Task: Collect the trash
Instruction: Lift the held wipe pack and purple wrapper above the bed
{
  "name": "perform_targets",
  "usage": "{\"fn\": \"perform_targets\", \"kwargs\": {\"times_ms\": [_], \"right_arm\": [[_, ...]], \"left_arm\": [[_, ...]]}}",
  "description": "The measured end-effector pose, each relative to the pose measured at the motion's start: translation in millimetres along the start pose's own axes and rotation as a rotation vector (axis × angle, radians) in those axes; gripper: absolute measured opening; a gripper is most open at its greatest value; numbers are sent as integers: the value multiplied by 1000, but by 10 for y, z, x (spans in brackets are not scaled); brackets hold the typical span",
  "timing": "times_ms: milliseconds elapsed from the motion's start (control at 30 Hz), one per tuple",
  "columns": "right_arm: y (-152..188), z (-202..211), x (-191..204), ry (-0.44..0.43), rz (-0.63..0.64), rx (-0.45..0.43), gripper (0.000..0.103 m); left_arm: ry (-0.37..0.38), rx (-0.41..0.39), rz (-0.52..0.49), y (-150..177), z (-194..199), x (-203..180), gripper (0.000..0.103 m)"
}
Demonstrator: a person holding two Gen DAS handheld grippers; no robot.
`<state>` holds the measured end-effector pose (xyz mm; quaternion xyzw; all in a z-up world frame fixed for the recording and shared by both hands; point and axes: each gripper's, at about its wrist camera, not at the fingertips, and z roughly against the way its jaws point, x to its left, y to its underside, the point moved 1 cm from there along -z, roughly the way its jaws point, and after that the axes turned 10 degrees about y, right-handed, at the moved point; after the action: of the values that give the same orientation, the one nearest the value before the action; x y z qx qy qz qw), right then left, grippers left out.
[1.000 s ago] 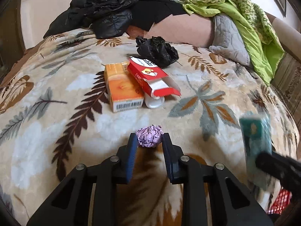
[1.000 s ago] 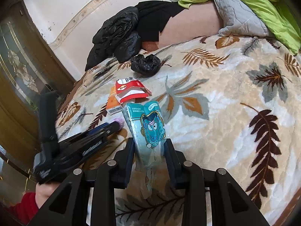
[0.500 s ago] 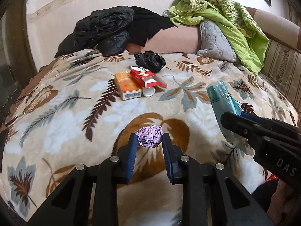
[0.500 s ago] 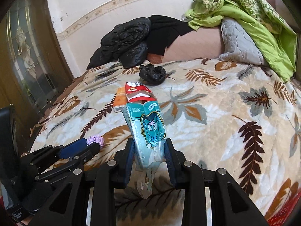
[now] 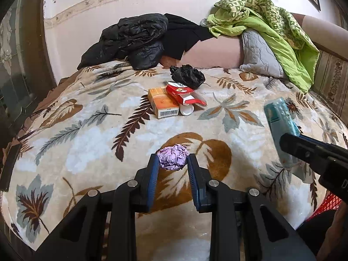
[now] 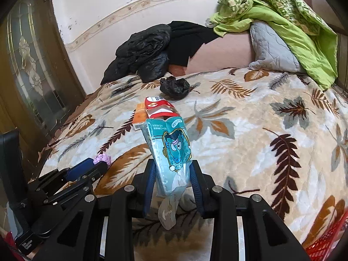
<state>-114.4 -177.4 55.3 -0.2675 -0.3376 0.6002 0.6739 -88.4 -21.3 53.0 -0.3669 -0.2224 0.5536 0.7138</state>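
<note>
Both tongs are held low over the leaf-patterned bed blanket (image 5: 87, 130), pointing toward 12 o'clock. The left tongs (image 5: 173, 165) are clamped on a crumpled purple foil ball (image 5: 173, 157). The right tongs (image 6: 171, 174) are clamped on a teal plastic wrapper with a cartoon face (image 6: 169, 145), held upright; from the left camera it is seen at 3 o'clock.

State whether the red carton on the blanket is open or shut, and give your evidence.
Open. The red carton lies on its side across the orange box, its end flaps spread, showing its pale inside.
</note>
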Motion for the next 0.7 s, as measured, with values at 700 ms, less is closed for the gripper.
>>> {"fn": "perform_targets", "kwargs": {"times_ms": [700], "right_arm": [[-3,-23,7,2,12,5,34]], "left_arm": [[-3,-4,21,-4,-9,105,26]]}}
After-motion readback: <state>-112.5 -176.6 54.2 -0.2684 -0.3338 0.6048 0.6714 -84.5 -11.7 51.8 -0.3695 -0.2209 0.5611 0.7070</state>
